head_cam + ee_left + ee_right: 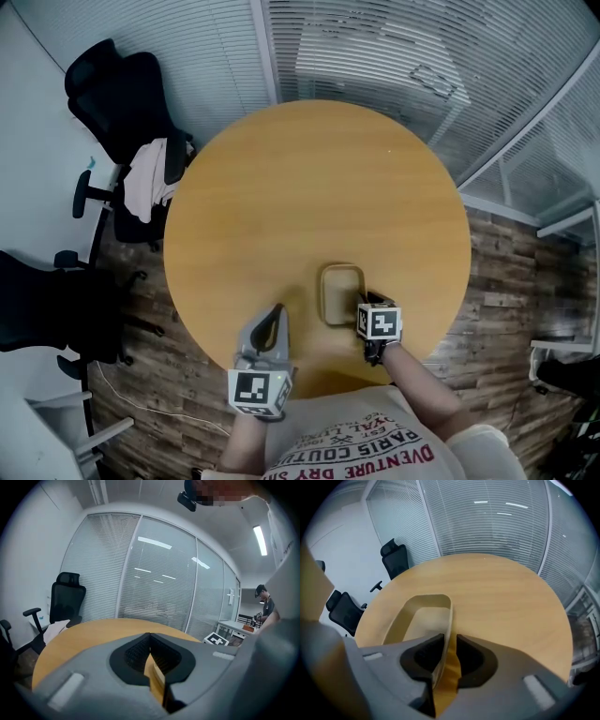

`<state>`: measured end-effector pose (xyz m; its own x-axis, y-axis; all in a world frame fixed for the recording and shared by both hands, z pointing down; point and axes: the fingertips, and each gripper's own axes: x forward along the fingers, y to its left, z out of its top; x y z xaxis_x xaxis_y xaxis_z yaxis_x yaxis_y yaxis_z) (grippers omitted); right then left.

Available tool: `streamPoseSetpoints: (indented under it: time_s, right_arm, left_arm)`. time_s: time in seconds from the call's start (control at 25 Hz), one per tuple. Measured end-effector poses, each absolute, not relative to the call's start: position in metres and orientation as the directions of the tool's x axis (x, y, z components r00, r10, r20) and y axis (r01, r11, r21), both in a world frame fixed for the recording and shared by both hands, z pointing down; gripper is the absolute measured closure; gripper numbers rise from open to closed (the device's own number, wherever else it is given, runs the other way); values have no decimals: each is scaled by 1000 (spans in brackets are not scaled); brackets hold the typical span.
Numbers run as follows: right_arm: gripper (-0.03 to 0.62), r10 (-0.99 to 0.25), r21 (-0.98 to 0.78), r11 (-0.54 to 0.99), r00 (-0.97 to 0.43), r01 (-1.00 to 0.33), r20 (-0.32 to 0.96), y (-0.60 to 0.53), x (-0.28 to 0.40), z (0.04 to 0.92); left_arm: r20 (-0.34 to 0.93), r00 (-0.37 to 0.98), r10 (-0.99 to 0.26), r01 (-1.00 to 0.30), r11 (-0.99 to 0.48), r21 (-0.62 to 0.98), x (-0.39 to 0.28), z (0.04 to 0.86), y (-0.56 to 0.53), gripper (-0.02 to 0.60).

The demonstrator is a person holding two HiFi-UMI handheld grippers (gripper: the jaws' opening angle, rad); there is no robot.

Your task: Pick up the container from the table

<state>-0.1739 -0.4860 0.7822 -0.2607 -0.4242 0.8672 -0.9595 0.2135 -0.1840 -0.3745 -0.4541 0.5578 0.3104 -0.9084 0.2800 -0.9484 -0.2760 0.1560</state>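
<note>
One container (340,293) sits on the round tabletop (281,187) at the near edge. The right gripper (450,641) has its jaws parted astride the container's right wall, likely set to pinch and lift, with a gap still showing. The left gripper (277,314) waits beside it, jaws together and empty; two grippers, two office chairs (122,94).

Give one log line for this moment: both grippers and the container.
left gripper: shut, empty | right gripper: open, astride container wall | container: on table
</note>
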Motion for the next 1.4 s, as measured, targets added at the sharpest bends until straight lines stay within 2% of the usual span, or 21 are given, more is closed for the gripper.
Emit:
streamPoseSetpoints:
  time_s: [0.2,0.28,0.84,1.12,1.4]
  right_arm:
    - [543,-402,-202,192,-265,-960,876,-484,-176,791]
    - [578,-405,-196,198,-263,-960,876,-486,-177,792]
    - [589,-463,-215,210,-291,-954,837,-481,-171,757]
    - [589,-566,-260,276,-376,-925,734,-483,-175,692]
    - [589,-701,-234,336,-408,-912,584,-478,-179,612]
  left_arm:
    - [283,314,-906,-946,-275,169,-377,562,-453,575]
    - [282,310,-908,-947,-271,171,-378,562,-454,575]
    - [235,302,-924,-950,-273,151,-380,538,-445,575]
    - [214,292,-932,-954,-267,138,-379,523,-433,575]
    - [190,282,-940,-958,-266,109,-383,507,-418,575]
